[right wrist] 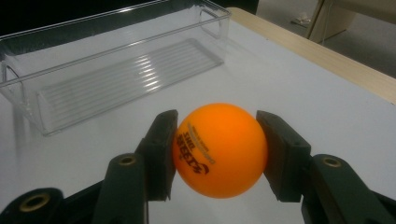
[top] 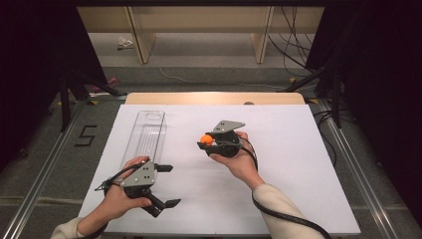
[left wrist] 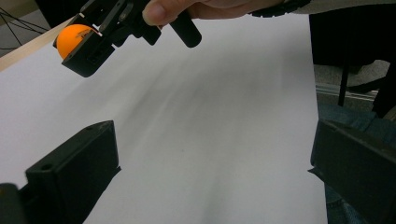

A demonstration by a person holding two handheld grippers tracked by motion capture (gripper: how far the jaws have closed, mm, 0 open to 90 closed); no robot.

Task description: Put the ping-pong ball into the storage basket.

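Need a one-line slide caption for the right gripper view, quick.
Right claw clamps an orange ball above the white table, with the empty clear bin lying beyond.

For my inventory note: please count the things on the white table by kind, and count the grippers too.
Orange ball: 1
Clear plastic bin: 1
Grippers: 2, the left gripper and the right gripper
Total: 4
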